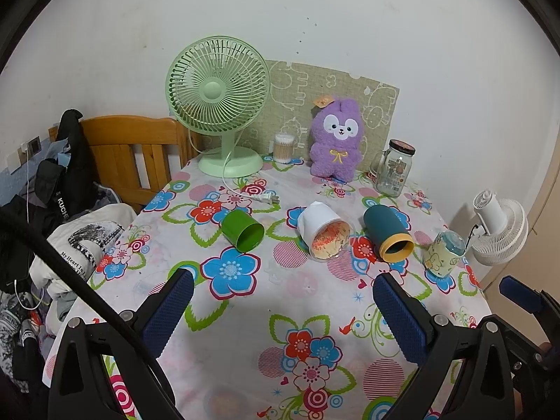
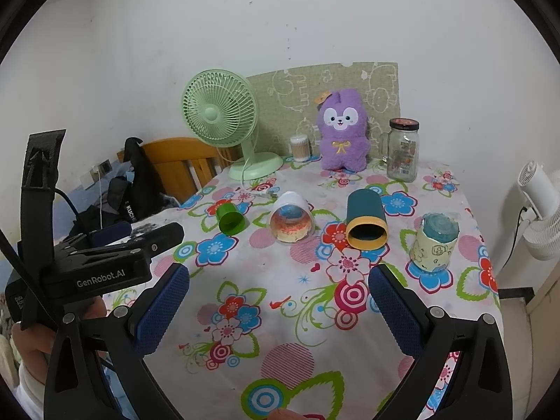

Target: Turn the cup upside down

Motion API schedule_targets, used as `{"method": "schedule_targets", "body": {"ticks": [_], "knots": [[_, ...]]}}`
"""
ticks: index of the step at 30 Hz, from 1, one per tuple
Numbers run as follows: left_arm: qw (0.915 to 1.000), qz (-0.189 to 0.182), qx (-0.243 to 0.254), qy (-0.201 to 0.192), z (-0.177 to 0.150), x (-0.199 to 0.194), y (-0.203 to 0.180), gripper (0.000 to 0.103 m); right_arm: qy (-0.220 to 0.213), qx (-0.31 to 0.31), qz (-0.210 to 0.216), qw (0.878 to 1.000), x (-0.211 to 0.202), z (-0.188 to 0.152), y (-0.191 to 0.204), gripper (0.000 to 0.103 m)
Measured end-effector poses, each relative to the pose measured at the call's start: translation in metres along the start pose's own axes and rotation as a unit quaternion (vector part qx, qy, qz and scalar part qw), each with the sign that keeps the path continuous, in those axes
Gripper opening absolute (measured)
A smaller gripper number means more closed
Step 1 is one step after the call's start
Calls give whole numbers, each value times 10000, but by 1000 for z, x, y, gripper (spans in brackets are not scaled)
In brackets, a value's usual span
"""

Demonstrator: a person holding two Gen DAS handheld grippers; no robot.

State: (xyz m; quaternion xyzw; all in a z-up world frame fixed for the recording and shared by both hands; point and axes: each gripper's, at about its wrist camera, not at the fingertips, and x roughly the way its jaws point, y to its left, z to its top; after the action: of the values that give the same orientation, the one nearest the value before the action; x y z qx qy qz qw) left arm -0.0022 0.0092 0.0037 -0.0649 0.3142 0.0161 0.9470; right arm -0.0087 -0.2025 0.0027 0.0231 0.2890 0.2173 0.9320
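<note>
A row of four cups is seen across the middle of the floral tabletop (image 1: 245, 315), in front of the purple plush toy (image 1: 335, 141). Three lie on their sides with mouths turned toward the cameras: a green cup (image 1: 242, 230) to the left of the plush, below the green desk fan (image 1: 218, 105); a white cup (image 1: 323, 233) with a clear, orange-patterned mouth end almost directly in front of the plush; a teal cup (image 1: 387, 232) with a yellow rim just right of it. The fourth, a pale yellow cartoon-printed cup (image 1: 443, 253), is stood on the cloth with a blue end uppermost, furthest right of the plush, in front of the lidded glass jar (image 1: 393, 168). None of the cups is touched. The left gripper (image 1: 283, 288) is held above the near part of the tabletop, well short of the row, its blue-padded fingers (image 1: 175, 301) spread wide with nothing between them. The right gripper (image 2: 278, 285) is likewise held back from the cups, fingers (image 2: 393, 301) parted and empty. A white fan (image 1: 500, 225) is noted off the tabletop's edge, right of the plush. A cotton-swab container (image 1: 283, 148) stands between the desk fan and the plush.
</note>
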Motion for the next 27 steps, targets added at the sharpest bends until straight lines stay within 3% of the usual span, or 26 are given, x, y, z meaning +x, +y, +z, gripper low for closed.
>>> {"method": "schedule_targets", "body": {"ticks": [27], "knots": [[10000, 7, -46, 40, 0, 1, 6, 103, 137, 25, 2, 9999, 7, -1, 0, 103]]}}
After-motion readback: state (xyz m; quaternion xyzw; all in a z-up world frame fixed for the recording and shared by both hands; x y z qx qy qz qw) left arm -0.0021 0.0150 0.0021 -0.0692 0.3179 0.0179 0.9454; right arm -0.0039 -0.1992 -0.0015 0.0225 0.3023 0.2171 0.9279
